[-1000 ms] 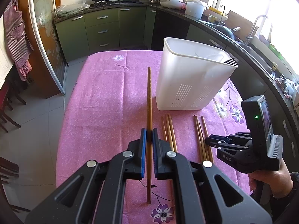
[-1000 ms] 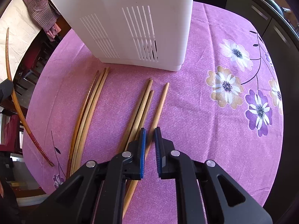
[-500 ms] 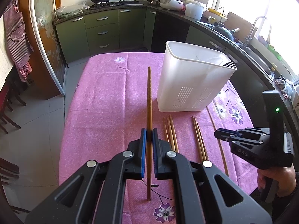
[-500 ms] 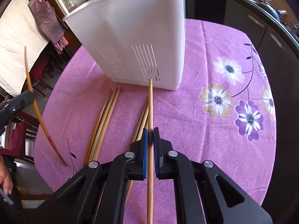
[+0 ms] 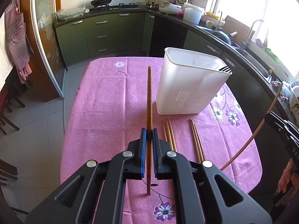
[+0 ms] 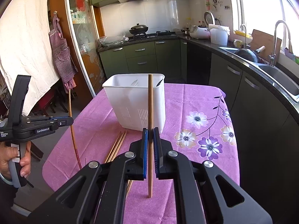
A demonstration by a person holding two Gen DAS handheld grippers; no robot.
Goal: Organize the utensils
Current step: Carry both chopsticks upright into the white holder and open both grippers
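My left gripper (image 5: pixel 149 136) and right gripper (image 6: pixel 150 135) both level above the table (image 5: pixel 104 100) — each clamped on one chopstick (image 5: pixel 149 100), centre frame, pointing toward the white bin (image 5: pixel 186 93); four more lie lower centre.

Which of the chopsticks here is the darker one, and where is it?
The dark brown chopstick clamped in the left gripper. The right gripper holds a paler chopstick, and the loose chopsticks on the tablecloth are lighter too.
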